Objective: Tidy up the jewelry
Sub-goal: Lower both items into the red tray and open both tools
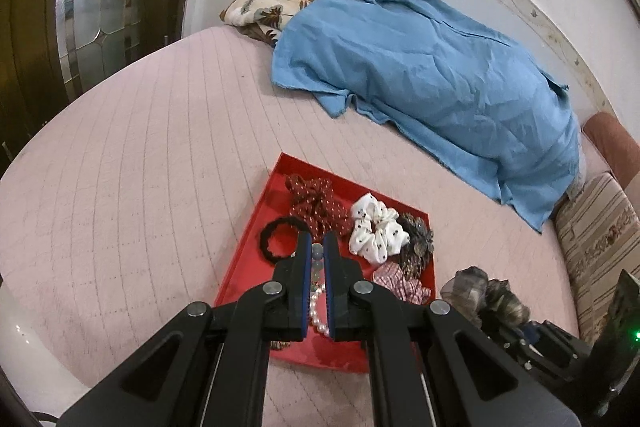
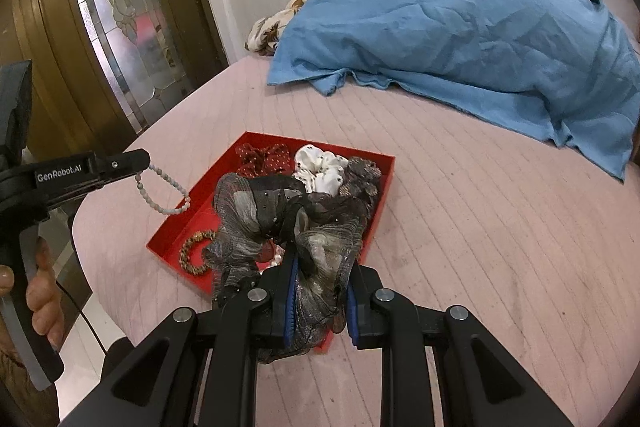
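A red tray [image 1: 248, 247] [image 2: 384, 195] lies on the pink bedspread. It holds a red dotted scrunchie [image 1: 316, 203] [image 2: 262, 157], a white scrunchie [image 1: 376, 231] [image 2: 320, 167], a black hair tie [image 1: 278, 239], a checked scrunchie [image 1: 400, 279], a pearl strand [image 1: 318, 311] and a brown bead bracelet [image 2: 192, 253]. My left gripper [image 1: 319, 239] [image 2: 146, 161] is shut on a pale grey bead bracelet [image 1: 317, 263] [image 2: 160, 193], held over the tray's left side. My right gripper [image 2: 322, 267] is shut on a large grey-brown sheer scrunchie [image 2: 288, 227] [image 1: 480, 291] above the tray.
A blue cloth [image 1: 432, 75] [image 2: 460, 39] covers a heap at the far side of the bed, with a floral fabric [image 1: 264, 11] beside it. A glass-panelled wooden door [image 2: 100, 27] stands to the left. A striped cushion [image 1: 596, 239] lies at the right.
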